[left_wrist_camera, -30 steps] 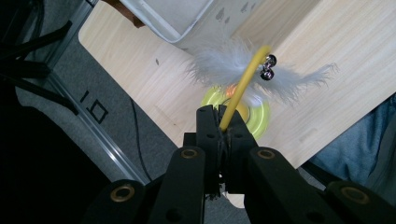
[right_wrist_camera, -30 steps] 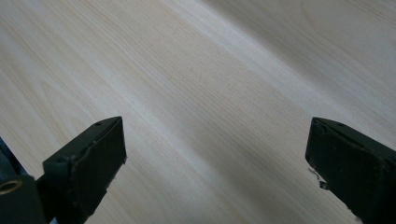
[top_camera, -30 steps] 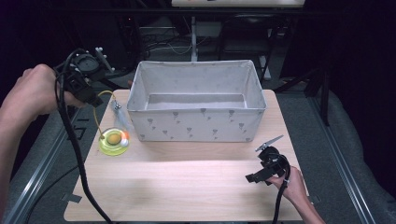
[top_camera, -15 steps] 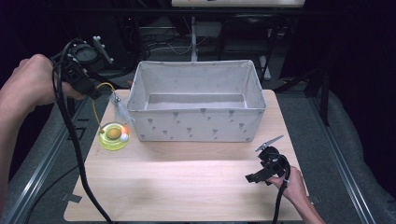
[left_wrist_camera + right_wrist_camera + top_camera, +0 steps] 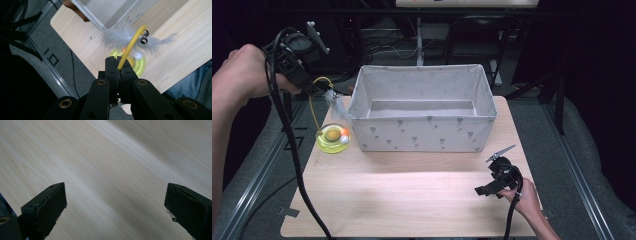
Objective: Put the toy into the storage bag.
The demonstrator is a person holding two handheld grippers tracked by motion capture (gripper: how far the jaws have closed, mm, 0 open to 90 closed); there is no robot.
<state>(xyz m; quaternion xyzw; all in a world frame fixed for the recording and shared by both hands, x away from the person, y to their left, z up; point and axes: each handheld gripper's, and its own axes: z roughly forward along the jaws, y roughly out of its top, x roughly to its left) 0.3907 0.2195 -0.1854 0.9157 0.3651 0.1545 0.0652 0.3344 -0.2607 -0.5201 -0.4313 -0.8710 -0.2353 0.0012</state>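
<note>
My left gripper (image 5: pixel 319 90) is raised beyond the table's left edge, shut on the thin yellow wire (image 5: pixel 130 47) of a cat toy. The wire curves down to a yellow-green disc base (image 5: pixel 332 138) with an orange ball, near the bin's left front corner. Whether the disc rests on the wood I cannot tell. A white feather (image 5: pixel 117 37) and small silver bells (image 5: pixel 144 37) hang at the wire's tip, above the disc (image 5: pixel 140 62). My right gripper (image 5: pixel 492 185) lies low on the table at the front right, open, with bare wood between its jaws (image 5: pixel 116 205).
A grey fabric bin (image 5: pixel 422 132) with a small print stands open at the back middle of the wooden table (image 5: pixel 412 205). Its inside looks bare. Metal rails run along both sides of the table, and a black cable trails down from the left gripper.
The left gripper has risen and moved toward the bin, with the wire in it. The feather and disc have shifted up the picture with it. The right gripper has stayed put.
</note>
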